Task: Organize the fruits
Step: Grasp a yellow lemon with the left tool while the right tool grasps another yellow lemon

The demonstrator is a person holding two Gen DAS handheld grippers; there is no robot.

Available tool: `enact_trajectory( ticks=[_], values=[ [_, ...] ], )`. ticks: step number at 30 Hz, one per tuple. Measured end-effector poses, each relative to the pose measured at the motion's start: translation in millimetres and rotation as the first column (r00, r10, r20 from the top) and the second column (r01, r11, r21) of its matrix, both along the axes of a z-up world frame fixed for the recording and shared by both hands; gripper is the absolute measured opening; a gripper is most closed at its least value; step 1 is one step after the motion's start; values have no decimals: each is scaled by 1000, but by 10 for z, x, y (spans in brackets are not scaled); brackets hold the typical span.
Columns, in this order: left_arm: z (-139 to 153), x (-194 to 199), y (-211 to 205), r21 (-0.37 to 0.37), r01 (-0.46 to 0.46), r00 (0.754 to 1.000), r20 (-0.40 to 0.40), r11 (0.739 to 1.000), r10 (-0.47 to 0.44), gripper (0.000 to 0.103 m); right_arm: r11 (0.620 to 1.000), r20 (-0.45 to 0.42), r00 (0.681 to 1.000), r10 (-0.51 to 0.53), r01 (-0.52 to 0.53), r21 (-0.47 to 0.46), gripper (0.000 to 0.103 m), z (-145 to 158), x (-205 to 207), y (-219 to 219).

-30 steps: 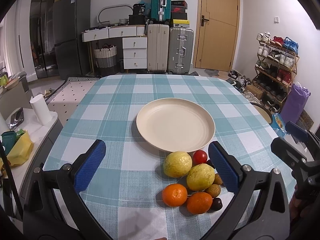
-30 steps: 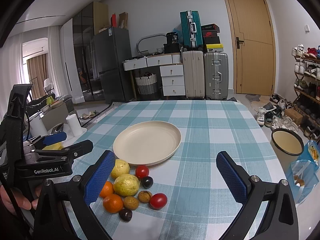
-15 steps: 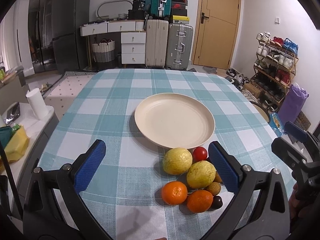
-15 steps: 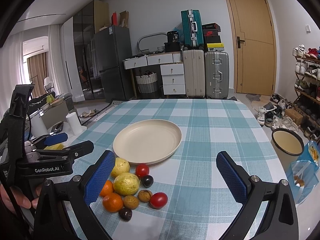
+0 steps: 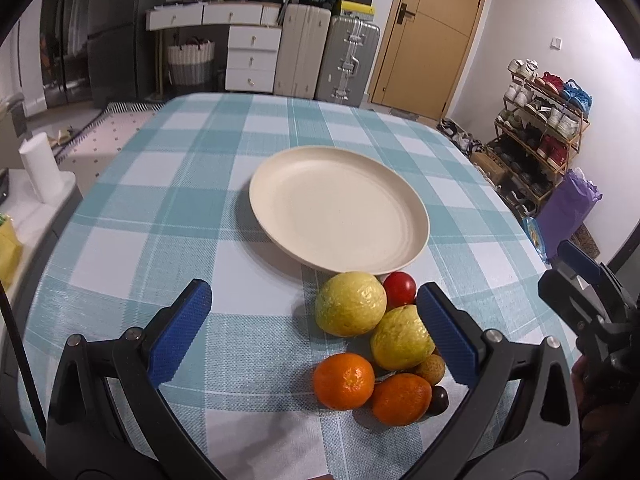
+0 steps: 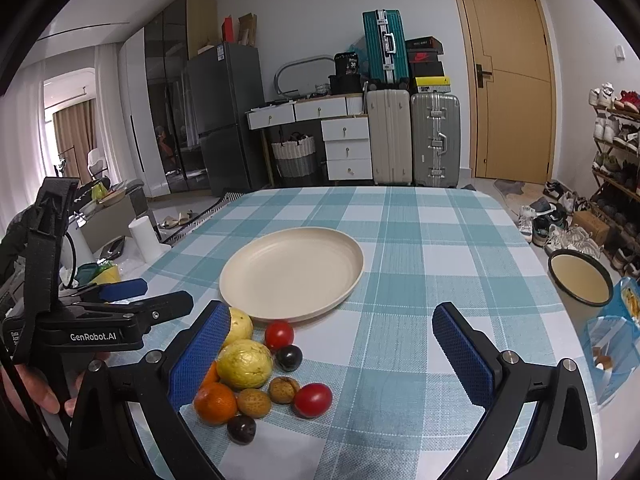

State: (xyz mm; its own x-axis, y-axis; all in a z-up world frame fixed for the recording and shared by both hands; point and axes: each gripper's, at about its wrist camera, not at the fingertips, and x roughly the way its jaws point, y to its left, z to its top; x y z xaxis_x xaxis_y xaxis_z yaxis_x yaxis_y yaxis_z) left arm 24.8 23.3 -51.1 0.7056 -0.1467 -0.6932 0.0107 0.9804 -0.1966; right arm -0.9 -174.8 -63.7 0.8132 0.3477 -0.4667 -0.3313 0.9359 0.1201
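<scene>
Both my left hand-held gripper (image 5: 312, 316) and right hand-held gripper (image 6: 332, 344) are spread wide, holding nothing. The fruits (image 5: 376, 340) sit bunched on the desk (image 5: 160, 200), just beside the bare plate (image 5: 338, 208). Nudging one could roll its neighbours away.

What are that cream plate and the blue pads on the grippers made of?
The plate looks like matte plastic or a fibre composite: an even cream surface, faintly speckled, without glossy glare; ceramic can't be excluded. The blue pads look like soft rubber or textured plastic, given their fine grid pattern, mounted on black, hard-looking plastic fingers with metal screws.
</scene>
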Motion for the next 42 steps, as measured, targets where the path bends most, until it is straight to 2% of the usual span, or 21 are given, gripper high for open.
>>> enact_trajectory(
  ticks=[7,11,15,19,23,29,35,42],
  values=[
    [-212,214,10,-74,42,997,-64,996,-47,101,999,-15,1000,13,-14,-39,103,-87,140,72],
    [-331,353,34,-139,61,991,-107,988,-76,96,999,-40,999,15,-16,-33,103,-166,246,62],
    [-448,505,75,-213,72,982,-156,974,-107,87,1000,-65,998,5,-7,-27,103,-238,344,34],
    [-537,592,111,-261,73,976,-179,963,-123,84,1000,-80,997,-1,-2,-27,103,-303,418,12],
    [-611,706,140,-308,91,970,-188,947,-154,70,1000,-88,996,-1,-1,-28,103,-332,478,0],
    [-665,742,174,-395,123,961,-182,910,-209,50,1000,-99,995,2,-5,-27,103,-359,507,-3],
    [-686,787,208,-413,130,961,-171,901,-217,49,999,-108,994,16,-19,-28,103,-375,516,28],
    [-648,683,250,-420,136,961,-164,897,-223,49,995,-130,986,101,-100,12,103,-384,479,101]
  ],
)
